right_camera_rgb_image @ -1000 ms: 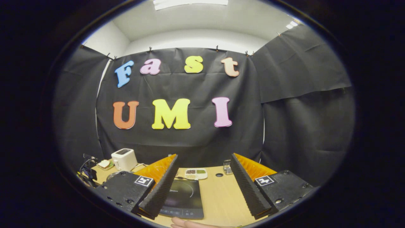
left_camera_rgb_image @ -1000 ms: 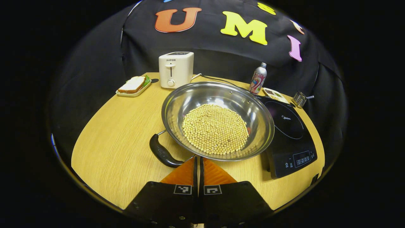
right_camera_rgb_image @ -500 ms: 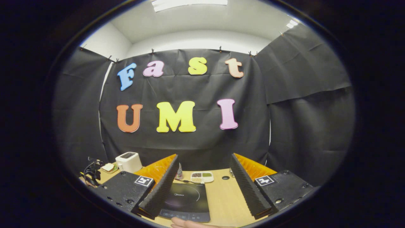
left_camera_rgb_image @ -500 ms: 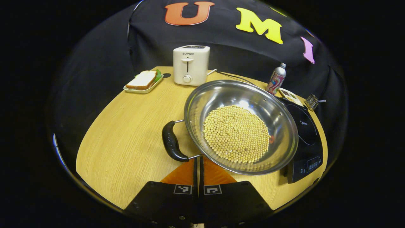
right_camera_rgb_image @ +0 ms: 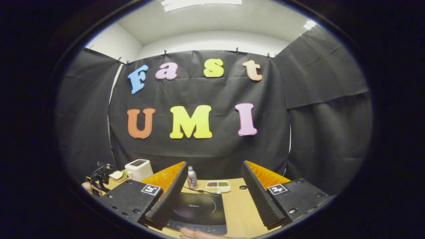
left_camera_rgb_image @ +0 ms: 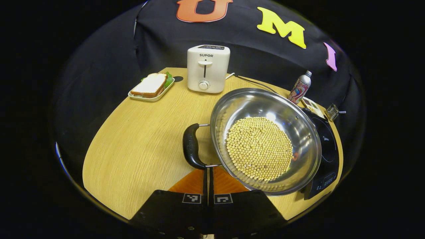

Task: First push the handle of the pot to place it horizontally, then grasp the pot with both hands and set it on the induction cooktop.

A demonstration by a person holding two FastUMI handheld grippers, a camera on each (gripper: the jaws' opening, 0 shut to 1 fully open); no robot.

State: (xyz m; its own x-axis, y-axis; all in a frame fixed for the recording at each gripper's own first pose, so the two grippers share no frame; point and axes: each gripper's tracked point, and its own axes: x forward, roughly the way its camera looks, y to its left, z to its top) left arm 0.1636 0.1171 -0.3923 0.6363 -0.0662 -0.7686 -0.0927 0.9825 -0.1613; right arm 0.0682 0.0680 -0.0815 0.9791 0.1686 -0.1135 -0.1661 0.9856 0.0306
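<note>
Two grippers, pot at frame centre.
I see left gripper pressed together at handle; right gripper spread above cooktop.

Bottom centre of the left gripper view: the left gripper points forward, its orange fingers pressed together. In the right gripper view, the right gripper is held level, jaws spread wide. At the bottom edge lies what appears to be a fingertip.
</note>
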